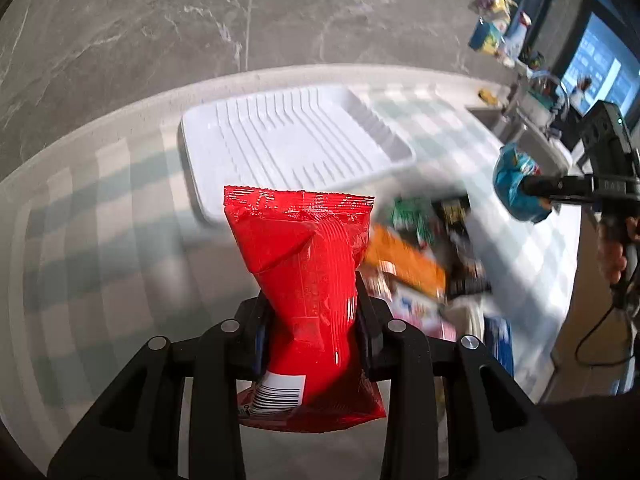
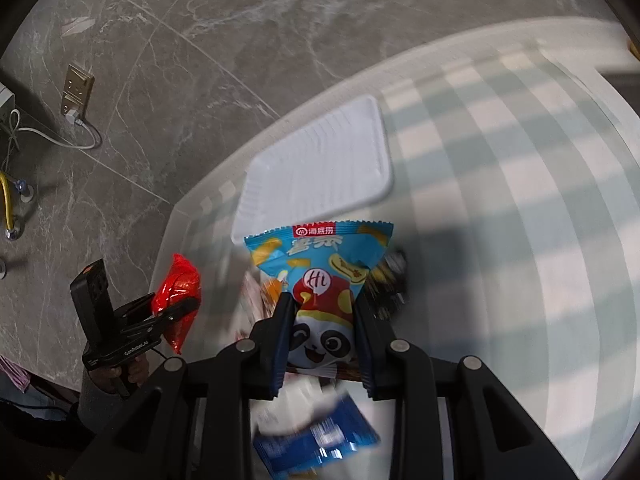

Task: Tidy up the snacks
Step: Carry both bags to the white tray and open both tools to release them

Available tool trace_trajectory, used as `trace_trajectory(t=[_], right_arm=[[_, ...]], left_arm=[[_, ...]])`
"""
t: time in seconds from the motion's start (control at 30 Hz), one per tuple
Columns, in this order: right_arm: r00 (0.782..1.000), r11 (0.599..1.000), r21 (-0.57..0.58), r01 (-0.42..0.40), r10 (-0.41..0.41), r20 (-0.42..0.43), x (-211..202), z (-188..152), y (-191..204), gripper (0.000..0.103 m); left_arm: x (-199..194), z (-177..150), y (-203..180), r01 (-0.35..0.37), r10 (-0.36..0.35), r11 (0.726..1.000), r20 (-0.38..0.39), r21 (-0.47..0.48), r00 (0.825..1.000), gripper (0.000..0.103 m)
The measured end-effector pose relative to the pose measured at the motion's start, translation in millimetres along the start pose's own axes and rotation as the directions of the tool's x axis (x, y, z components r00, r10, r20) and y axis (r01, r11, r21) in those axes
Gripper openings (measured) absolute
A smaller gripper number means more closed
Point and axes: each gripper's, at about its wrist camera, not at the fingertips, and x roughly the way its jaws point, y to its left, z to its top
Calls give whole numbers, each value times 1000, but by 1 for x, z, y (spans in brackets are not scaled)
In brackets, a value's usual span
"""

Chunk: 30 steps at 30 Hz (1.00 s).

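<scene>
The left claw (image 1: 310, 320) pinches a red bag (image 1: 304, 280) — the right claw (image 2: 322, 320) pinches a blue bag (image 2: 320, 280), both below the white tray (image 1: 296, 144).

— Where do we stand over the checked-cloth tabletop (image 1: 100, 208)?

— Our left claw (image 1: 312, 320) holds the crinkled red foil snack bag (image 1: 304, 276) above it; the ribbed white plastic tray (image 1: 288, 144) lies beyond.

— And to the right?

— The heap of mixed snack packets (image 1: 420, 264) lies beside the tray's near corner. Our right claw (image 2: 320, 320) holds the blue panda-print packet (image 2: 320, 276) over that heap.
</scene>
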Motion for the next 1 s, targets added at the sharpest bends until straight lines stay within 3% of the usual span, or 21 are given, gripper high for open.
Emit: trace_trajectory(t=[0.2,0.47,0.73,1.0], right_arm=[[1000,999,-30,-15,15,-9,32,47,12,31],[999,999,-46,25,-27,-23,80,106,5,31],[994,995,-57,77,-81,-75,127,136,-7,31],[979,975,-140,172,-184,-85,152,140,3,34]], left_arm=[[23,58,23,-2,2,1000,23,-4,1000,31],[79,117,63,-11,11,998,-1,-66,1000,31],[128,138,90,-45,40,995,-56,-93,998,31],[149,135,93,-48,37,992,-92,-116,995,32]])
